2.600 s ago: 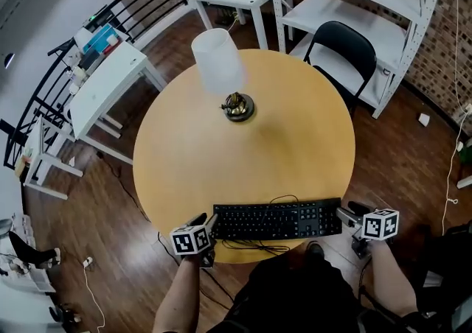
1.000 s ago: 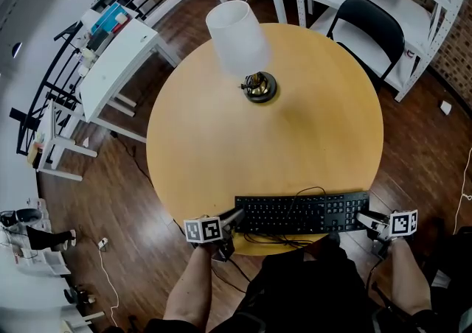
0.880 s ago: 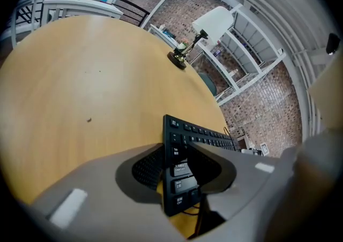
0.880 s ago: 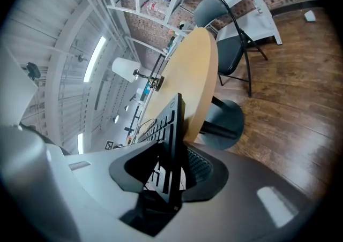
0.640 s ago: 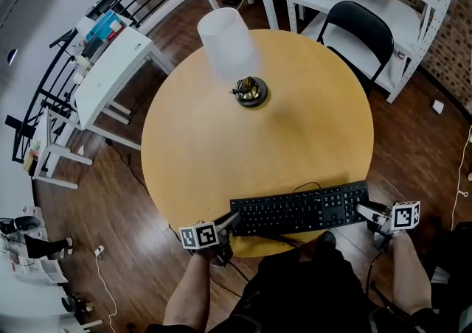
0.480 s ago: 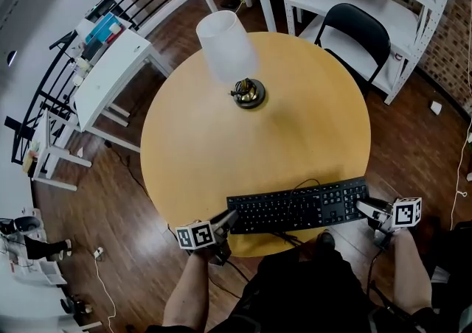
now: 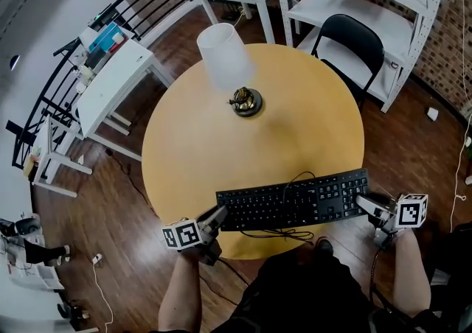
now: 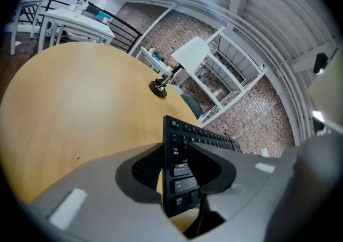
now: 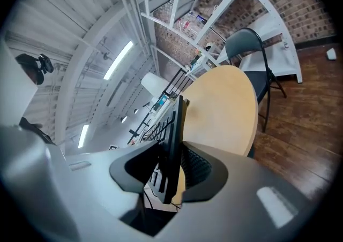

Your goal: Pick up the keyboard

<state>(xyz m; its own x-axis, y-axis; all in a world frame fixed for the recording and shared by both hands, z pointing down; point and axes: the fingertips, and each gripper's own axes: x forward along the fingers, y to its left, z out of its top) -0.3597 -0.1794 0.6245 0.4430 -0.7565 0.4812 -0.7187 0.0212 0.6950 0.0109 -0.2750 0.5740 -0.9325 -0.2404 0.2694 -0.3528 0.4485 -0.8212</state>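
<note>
1. A black keyboard point(image 7: 291, 200) is held over the near side of a round, yellow wood counter point(image 7: 221, 155), just in front of the person.
2. The left hand-held gripper point(image 7: 215, 216) pinches the left end of the keyboard. In the left gripper view its two jaws press on that end from both sides, right by the corner keys.
3. The right hand-held gripper point(image 7: 363, 204) pinches the right end the same way. In the right gripper view the keyboard is seen from its thin edge, squeezed between the jaws.
4. The keyboard sits a bit crooked (its right end is farther from the person than its left end). The right end reaches the rim of the counter.
5. In the left gripper view, bare wood shows under the corner of the keyboard, so it looks lifted off the counter.
6. A thin black cable point(image 7: 274, 233) loops over the keys and curls along the near edge of the keyboard.
7. Each hand-held gripper carries a cube with black and white squares: the left cube point(image 7: 182, 235) and the right cube point(image 7: 412, 210).
8. A lamp point(image 7: 225, 57) with a white shade stands on the far side of the counter, well apart from the keyboard.
9. A black chair point(image 7: 352, 44) stands behind the counter, next to white shelves point(image 7: 346, 11).
10. A white desk point(image 7: 110, 77) stands off to the left on the dark wood floor point(image 7: 413, 140).
</note>
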